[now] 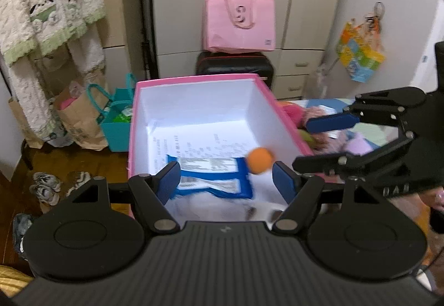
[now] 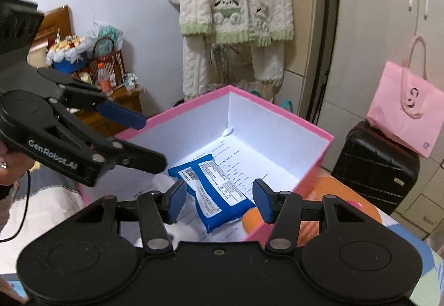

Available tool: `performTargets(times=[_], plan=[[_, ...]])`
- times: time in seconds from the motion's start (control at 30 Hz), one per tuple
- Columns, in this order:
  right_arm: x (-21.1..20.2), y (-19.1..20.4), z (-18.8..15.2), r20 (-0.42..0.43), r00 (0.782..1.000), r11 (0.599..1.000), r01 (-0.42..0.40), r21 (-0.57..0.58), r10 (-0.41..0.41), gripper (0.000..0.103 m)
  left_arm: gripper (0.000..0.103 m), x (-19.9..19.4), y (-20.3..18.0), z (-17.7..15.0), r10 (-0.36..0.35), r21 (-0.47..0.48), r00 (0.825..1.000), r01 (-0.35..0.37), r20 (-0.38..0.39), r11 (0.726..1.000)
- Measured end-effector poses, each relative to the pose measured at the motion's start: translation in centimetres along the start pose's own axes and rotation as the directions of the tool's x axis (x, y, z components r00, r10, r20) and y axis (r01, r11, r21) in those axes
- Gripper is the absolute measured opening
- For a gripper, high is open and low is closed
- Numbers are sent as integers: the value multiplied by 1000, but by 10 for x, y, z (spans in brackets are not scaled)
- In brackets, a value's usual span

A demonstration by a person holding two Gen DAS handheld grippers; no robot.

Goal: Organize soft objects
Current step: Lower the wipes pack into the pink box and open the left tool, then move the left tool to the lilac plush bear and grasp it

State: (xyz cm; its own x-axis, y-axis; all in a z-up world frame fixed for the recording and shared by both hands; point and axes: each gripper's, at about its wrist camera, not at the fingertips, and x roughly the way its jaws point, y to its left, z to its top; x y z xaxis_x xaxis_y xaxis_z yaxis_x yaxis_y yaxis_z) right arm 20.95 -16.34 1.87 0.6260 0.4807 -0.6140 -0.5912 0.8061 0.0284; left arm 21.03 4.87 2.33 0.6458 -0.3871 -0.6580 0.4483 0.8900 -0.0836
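Both tongs gaping and empty over pink box (image 1: 194,79): left gripper (image 1: 226,181) nearest orange ball (image 1: 260,161), just ahead by its right fingertip; right gripper (image 2: 219,200) over blue pack (image 2: 213,189).

We see a pink box (image 1: 194,78) with white inner walls, standing open. On its floor, over a printed sheet (image 1: 194,139), lies a flat blue packet (image 1: 211,181) with a white label, near the box's front edge. A small orange ball (image 1: 260,161), blurred, shows by the box's right wall.
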Motion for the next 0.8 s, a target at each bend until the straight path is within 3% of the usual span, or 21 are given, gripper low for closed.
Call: performTargets(times=[0.2, 0.4, 0.8], plan=[[-53, -5, -9, 43, 999, 998, -24, 56, 22, 59, 73, -33, -30, -2, -80, 36, 997, 80, 13, 996], [-104, -3, -24, 78, 997, 998, 17, 57, -21, 60, 73, -59, -65, -1, -159, 95, 987, 156, 27, 983], [-167, -6, -74, 96, 989, 992, 105, 73, -111, 65, 95, -68, -134, -11, -207, 235, 978, 193, 35, 952]])
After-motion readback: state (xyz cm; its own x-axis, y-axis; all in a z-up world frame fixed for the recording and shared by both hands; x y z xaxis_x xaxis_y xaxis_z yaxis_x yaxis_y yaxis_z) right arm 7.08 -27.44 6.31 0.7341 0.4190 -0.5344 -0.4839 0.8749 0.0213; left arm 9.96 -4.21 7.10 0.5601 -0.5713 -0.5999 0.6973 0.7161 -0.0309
